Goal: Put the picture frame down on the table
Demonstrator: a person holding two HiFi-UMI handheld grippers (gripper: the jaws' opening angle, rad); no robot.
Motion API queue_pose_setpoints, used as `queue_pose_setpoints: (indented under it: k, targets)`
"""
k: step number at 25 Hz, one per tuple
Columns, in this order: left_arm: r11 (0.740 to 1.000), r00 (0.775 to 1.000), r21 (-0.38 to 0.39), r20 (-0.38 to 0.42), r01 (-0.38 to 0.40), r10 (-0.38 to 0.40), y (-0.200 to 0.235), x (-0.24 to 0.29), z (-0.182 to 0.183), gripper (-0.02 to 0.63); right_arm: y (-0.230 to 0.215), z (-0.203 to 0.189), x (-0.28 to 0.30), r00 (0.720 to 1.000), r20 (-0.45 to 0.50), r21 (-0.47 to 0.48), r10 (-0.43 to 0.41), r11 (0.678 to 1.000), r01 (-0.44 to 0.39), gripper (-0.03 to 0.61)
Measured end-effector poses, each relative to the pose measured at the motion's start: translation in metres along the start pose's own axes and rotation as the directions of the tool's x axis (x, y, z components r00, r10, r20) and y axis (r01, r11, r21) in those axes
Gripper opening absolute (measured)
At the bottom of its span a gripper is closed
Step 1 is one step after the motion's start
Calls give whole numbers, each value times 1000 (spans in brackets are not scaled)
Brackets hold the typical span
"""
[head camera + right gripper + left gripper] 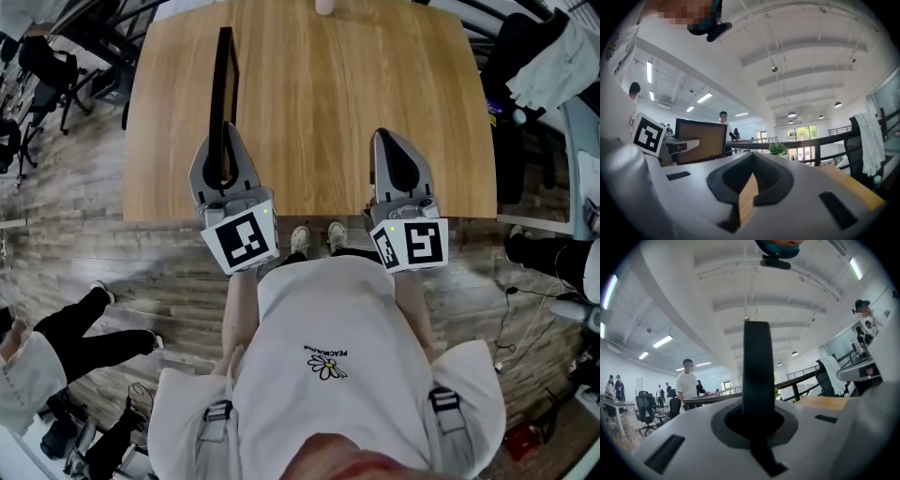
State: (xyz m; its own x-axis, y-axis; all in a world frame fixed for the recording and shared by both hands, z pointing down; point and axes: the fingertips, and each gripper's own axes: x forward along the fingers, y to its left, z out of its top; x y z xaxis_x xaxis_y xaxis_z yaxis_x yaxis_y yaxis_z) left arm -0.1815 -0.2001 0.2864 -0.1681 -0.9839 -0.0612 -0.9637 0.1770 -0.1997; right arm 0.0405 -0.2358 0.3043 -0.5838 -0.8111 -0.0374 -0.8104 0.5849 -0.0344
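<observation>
— What's on the wooden table [319, 103]?
— The picture frame [225, 84] is standing on edge over its left side (touching or not, can't tell).
— Tools?
— The left gripper [225, 131] is clamping the frame's near end. The right gripper [389, 136] is hovering empty, jaws narrow.

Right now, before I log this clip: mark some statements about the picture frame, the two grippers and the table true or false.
1. The left gripper is shut on the picture frame. True.
2. The picture frame lies flat on the wooden table. False: it is held upright on edge, over the table's left part.
3. The right gripper holds nothing. True.
4. Both grippers grip the frame. False: only the left gripper does; the right one is apart from it.
</observation>
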Motion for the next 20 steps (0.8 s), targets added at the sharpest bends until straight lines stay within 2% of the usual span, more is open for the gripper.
queue_pose_setpoints:
  k: [2,4,8,10,13,16,20]
  targets:
    - [995,1000,97,10,1,-2,-4,9,6,23,-1,-2,0,1000,-7,-2,0,1000,0,-4]
    - [978,1000,206,-6,27,-27,-12,17,7,23,-4,-6,0,1000,-18,-4,0,1000,0,-3]
    - [919,986,371,-149,131,-81,-38,35,-24,23,-10,-15,-4,999,-45,-3,-4,1000,4,-3]
    - [869,965,446,-233,214,-118,-53,45,-47,23,-12,-19,-6,998,-58,-9,-3,1000,2,-3]
    - [767,927,554,-351,322,-136,-71,58,-85,23,-14,-25,-9,997,-79,-20,-5,1000,3,-3]
    - [675,885,611,-443,414,-142,-84,65,-123,23,-13,-33,-12,995,-99,-19,-6,1000,4,-3]
    - [552,840,665,-527,502,-130,-96,66,-171,23,-12,-42,-17,992,-124,-14,-9,1000,7,-3]
